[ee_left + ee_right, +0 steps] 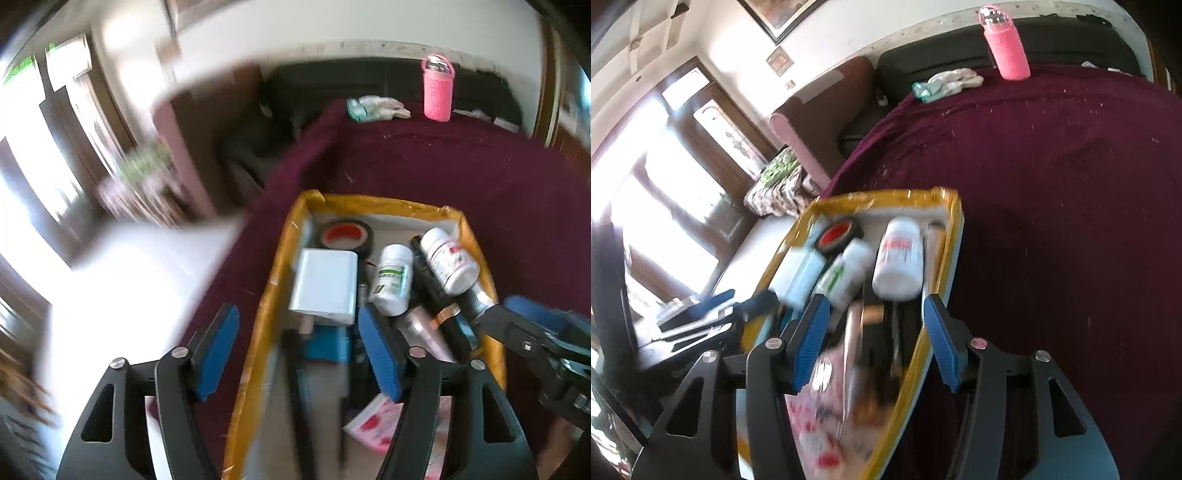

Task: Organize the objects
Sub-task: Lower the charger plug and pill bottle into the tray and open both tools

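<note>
A deep maroon cloth with a soft, napped, lint-flecked surface covers the worktop. On it sits a box whose rim is wrapped in glossy yellow-brown tape. Inside lie two smooth white plastic bottles with paper labels, a matt white boxy block, a shiny black roll of tape and a polished metal tube. A pink bottle wears a knitted-looking sleeve. The tongs are matt black plastic with ribbed blue pads and small metal pins.
</note>
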